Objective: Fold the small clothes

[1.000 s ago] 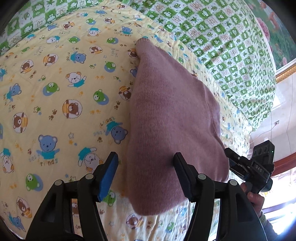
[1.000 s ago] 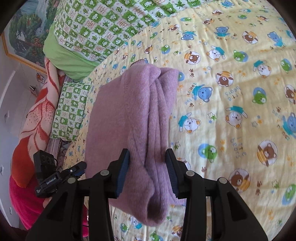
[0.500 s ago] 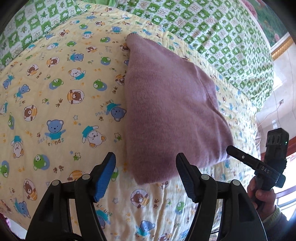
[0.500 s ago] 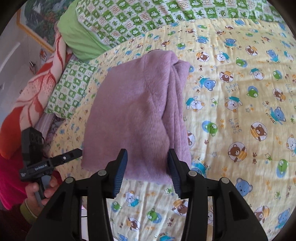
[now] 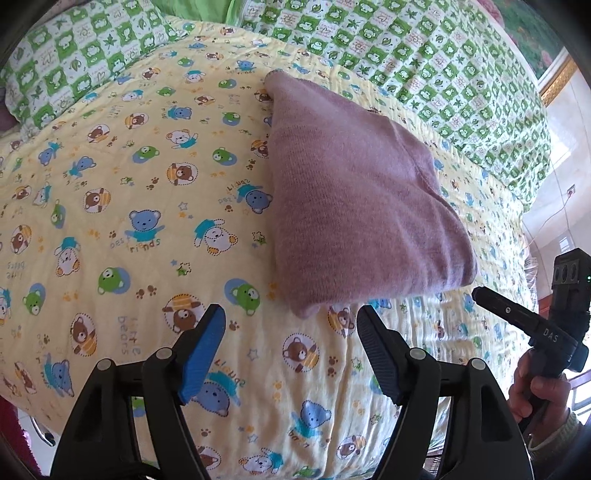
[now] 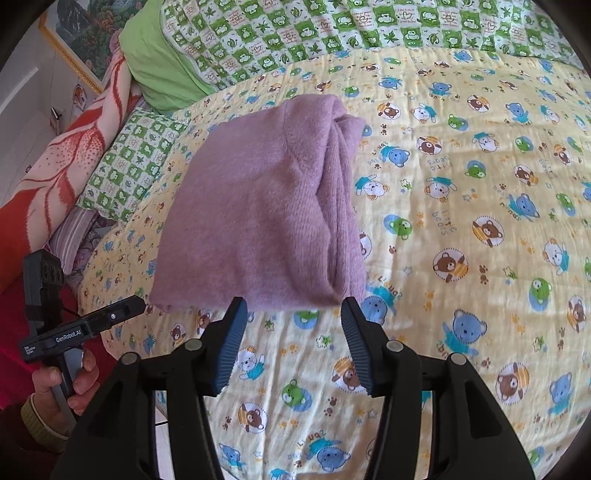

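A folded purple sweater [image 5: 354,206] lies on the bear-print quilt [image 5: 129,206].

The folded purple sweater [image 6: 258,221] hides the bear-print quilt [image 6: 461,258] beneath it and its own inner layers, while past the sweater the green checked blanket [image 6: 332,29] and framed picture [image 6: 70,48] are cut off by the frame edge.
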`<state>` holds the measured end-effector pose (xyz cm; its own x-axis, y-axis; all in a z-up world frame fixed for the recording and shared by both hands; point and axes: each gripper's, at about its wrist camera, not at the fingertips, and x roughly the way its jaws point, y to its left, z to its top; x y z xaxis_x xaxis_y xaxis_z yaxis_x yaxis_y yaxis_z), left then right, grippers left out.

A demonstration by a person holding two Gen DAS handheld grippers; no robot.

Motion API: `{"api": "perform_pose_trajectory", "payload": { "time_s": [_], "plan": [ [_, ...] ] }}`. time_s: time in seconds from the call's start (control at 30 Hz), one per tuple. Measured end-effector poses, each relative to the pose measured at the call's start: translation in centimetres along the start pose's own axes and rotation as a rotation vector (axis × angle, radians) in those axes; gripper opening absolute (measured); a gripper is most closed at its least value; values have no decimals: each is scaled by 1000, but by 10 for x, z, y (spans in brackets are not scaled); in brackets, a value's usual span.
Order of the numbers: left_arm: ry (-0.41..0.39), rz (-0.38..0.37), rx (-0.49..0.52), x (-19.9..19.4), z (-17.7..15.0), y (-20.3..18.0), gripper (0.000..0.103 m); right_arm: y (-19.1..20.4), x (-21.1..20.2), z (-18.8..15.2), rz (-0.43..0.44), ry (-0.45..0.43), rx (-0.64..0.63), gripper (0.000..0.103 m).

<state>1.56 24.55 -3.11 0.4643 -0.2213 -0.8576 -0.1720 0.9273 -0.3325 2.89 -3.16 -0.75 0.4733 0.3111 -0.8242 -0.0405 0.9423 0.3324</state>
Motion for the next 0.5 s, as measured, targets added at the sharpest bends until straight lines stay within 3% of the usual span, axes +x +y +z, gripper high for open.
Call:
{"api": "perform_pose_trajectory", "payload": {
  "time_s": [0.5],
  "plan": [
    [-143,162,143,-28,-33,-14,78,35,-8,-46,-19,-18,-120,78]
  ]
}}
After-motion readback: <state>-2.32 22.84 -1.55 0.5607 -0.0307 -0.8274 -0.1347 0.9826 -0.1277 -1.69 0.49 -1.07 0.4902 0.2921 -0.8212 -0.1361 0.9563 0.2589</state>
